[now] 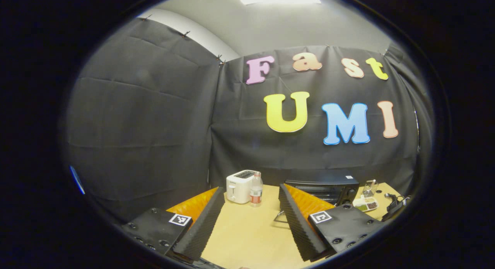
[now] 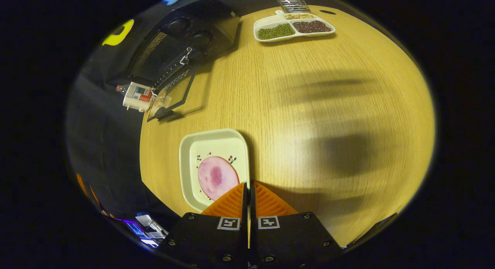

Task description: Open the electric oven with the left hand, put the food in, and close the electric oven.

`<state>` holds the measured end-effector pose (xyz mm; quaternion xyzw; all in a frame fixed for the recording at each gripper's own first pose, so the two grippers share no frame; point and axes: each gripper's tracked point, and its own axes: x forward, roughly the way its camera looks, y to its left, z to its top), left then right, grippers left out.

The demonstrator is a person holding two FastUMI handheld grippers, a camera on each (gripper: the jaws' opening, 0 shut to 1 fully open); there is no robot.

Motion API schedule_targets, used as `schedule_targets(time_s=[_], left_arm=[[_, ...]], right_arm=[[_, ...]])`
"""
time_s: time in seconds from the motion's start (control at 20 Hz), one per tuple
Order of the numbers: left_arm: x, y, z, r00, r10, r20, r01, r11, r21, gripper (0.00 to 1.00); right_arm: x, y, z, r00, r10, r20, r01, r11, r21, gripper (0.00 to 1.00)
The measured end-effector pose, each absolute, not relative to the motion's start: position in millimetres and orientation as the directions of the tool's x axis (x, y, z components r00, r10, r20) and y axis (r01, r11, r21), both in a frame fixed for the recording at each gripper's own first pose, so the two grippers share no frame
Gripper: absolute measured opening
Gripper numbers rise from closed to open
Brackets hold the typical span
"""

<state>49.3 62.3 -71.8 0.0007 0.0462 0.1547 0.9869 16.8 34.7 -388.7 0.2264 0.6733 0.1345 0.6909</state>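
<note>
The black electric oven (image 2: 185,41) stands at the table's far side with its glass door (image 2: 170,95) folded down open. A cream square plate (image 2: 210,145) carries a round pink slice of ham (image 2: 217,177). My right gripper (image 2: 248,188) is shut on the plate's right rim, orange fingers pressed together. I cannot tell if the plate is lifted off the table. In the left gripper view the oven (image 1: 326,188) sits ahead to the right, partly behind one finger. My left gripper (image 1: 251,189) is open wide, holding nothing, well back from the oven.
A white toaster (image 1: 239,186) and a plastic bottle (image 1: 255,189) stand left of the oven. A white divided tray of beans (image 2: 294,27) and a small metal rack (image 2: 292,1) lie right of it. The wooden table (image 2: 309,106) stretches between plate and oven.
</note>
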Motion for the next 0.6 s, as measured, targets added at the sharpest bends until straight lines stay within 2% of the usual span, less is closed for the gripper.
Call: schedule_targets(time_s=[0.05,0.1,0.35,0.5,0.55,0.6], left_arm=[[52.9,60.6,-74.0,0.95,0.299,-0.094,-0.299,0.954,0.015,1.0],[55.1,60.0,-75.8,0.95,0.295,-0.097,-0.295,0.955,0.015,0.95],[71.4,57.9,-73.3,0.959,0.268,-0.09,-0.268,0.963,0.008,0.95],[78.1,60.3,-68.1,0.964,0.256,-0.074,-0.255,0.967,0.023,0.95],[80.3,61.1,-66.4,0.965,0.253,-0.071,-0.252,0.967,0.022,1.0],[83.7,61.0,-66.7,0.966,0.25,-0.07,-0.249,0.968,0.018,1.0]], right_arm=[[17.9,34.9,-390.2,0.063,0.491,-0.869,0.118,0.861,0.495,0.03],[17.9,33.6,-385.0,0.062,0.492,-0.868,0.132,0.858,0.496,0.03],[18.0,36.3,-388.1,0.085,0.493,-0.866,0.127,0.856,0.501,0.01],[19.0,46.6,-378.6,0.099,0.531,-0.842,0.156,0.827,0.54,0.0],[18.9,50.5,-374.3,0.104,0.541,-0.835,0.159,0.819,0.551,0.01],[19.7,55.2,-368.8,0.108,0.553,-0.826,0.163,0.81,0.564,0.01]])
